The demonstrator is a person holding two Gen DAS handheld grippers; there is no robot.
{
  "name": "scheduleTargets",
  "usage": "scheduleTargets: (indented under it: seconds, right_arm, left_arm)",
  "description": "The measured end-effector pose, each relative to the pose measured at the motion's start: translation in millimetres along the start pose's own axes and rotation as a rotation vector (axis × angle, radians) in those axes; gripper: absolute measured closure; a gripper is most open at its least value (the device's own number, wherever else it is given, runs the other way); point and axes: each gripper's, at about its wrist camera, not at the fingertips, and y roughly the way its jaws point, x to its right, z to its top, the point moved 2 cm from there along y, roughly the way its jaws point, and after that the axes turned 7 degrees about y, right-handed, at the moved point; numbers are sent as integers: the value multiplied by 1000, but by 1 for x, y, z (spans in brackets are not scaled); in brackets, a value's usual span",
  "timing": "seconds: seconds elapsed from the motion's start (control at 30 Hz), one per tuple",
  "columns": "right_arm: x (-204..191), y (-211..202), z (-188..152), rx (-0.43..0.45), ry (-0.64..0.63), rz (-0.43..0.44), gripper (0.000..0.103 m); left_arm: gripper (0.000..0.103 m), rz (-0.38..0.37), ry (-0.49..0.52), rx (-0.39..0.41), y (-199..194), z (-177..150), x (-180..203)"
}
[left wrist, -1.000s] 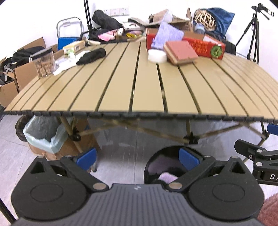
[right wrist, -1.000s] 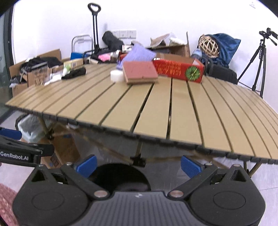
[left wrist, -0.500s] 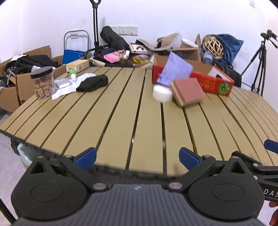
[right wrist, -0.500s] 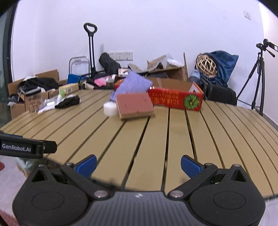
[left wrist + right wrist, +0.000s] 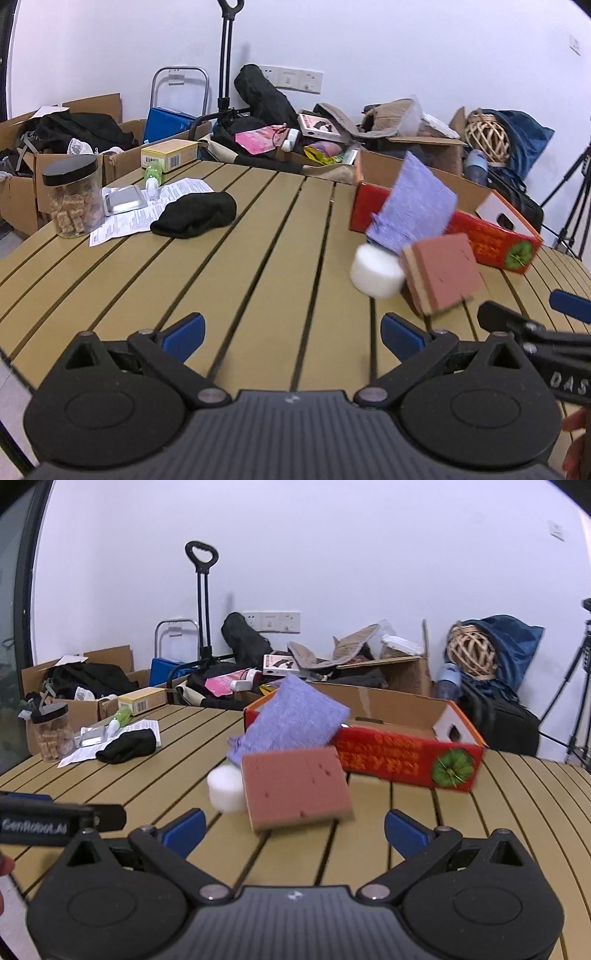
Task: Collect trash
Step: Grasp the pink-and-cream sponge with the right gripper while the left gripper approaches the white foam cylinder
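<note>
Slatted tabletop (image 5: 258, 236) held everything uncollected: pink sponge (image 5: 295, 788), white foam puck (image 5: 225, 788), purple cloth (image 5: 291, 716) near centre, black cloth (image 5: 195, 214) far left. Left gripper (image 5: 291, 332) and right gripper (image 5: 293, 829) gaped wide, empty.

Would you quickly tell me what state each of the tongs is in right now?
Left tongs: open, holding nothing.
Right tongs: open, holding nothing.
</note>
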Motion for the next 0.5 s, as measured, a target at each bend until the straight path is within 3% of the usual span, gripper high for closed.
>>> scheduleTargets:
  seconds: [0.3, 0.5]
  right_arm:
    - [-2, 88, 30, -134, -38, 72, 0]
    - [-4, 120, 30, -193, -101, 103, 0]
  left_arm:
    - [0, 21, -40, -20, 29, 10, -22]
    - [0, 29, -40, -24, 33, 10, -28]
